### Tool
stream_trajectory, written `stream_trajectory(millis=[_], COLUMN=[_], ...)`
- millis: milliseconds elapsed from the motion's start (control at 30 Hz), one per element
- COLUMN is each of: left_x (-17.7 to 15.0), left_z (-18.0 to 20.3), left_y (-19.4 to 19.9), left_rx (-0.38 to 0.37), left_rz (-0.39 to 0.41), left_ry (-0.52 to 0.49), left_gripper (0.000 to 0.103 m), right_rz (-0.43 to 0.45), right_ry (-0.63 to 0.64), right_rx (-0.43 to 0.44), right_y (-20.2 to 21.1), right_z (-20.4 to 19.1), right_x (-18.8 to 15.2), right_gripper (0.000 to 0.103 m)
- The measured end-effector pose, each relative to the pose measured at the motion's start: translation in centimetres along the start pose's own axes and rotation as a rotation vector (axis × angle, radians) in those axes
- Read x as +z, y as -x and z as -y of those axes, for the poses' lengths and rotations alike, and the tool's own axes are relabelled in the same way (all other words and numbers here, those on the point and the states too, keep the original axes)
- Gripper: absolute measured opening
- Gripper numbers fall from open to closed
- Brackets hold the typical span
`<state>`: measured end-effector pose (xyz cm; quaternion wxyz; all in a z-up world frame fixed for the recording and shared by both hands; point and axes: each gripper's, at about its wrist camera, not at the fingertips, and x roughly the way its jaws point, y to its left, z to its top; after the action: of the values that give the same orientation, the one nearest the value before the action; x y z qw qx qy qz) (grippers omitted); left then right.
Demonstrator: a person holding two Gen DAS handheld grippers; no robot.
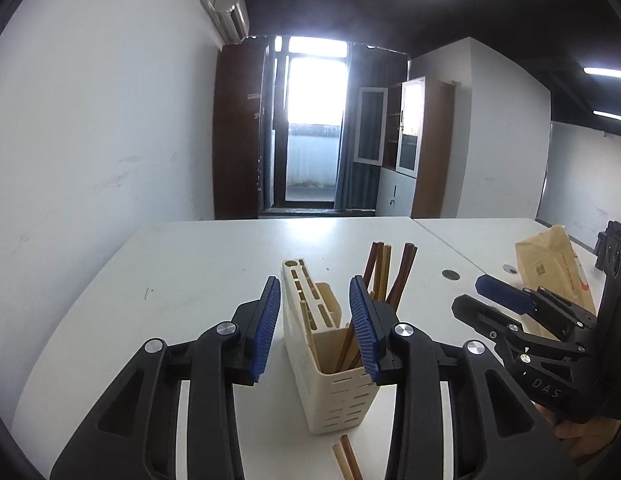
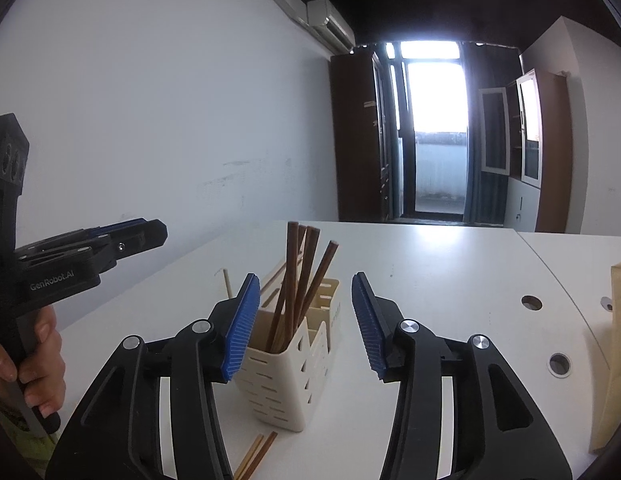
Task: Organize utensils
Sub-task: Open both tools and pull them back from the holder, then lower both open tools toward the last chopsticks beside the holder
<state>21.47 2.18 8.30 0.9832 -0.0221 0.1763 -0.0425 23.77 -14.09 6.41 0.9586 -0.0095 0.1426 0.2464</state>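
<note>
Cream plastic, slotted and split into compartments, the utensil holder [image 1: 330, 364] stands on the white table [image 1: 170, 280] toward its near edge, well in from the left and far edges. Several brown chopsticks [image 2: 298, 280] already stand in its end compartment, leaning at different angles, while the slotted section beside them looks empty. Two more loose chopsticks [image 1: 346, 458] lie flat on the table just in front of the holder's near wall, their ends running out of view at the bottom. The left gripper [image 1: 316, 326] hovers over the holder with its blue pads parted to a middling gap and nothing between them but the holder seen beyond. The right gripper [image 2: 306, 324] is likewise parted, a little wider, and holds nothing. A tan paper envelope [image 1: 550, 276] lies toward the table's right side. Judging by this, one batch has gone in and the step in hand is fetching the remaining pair. The next move calls for dropping low, nearly flat to the table, and closing on those thin sticks without nudging the holder.
</note>
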Motion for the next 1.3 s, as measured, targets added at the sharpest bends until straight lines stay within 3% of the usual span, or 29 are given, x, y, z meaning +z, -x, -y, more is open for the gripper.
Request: stream_trajectory(millis=[100,233,767,1300], left_x=[-1.1,-2.4,-7.1,-9.3], left_z=[-0.3,-0.3,-1.9,-3.0], left_y=[0.4,0.8,0.9,-0.7], left_rx=[0.0,-0.007,0.007,0.006], left_rz=[-0.01,-0.021,-0.086,-0.147], left_ry=[0.011,0.007,0.029,0.052], left_gripper=[0.038,0.048,0.056,0.056], right_rz=[-0.023,-0.049,-0.231,-0.44], right_ry=[0.009,0.014,0.015,0.015], right_rx=[0.005,0.011,0.013,-0.005], right_y=[0.1,0.1,-3.7,-9.5], right_z=[-0.3,-0.7,-1.4,-1.5], right_x=[-0.9,-1.8,-7.5,-12.0], right_gripper=[0.053,0.057,0.061,0.061])
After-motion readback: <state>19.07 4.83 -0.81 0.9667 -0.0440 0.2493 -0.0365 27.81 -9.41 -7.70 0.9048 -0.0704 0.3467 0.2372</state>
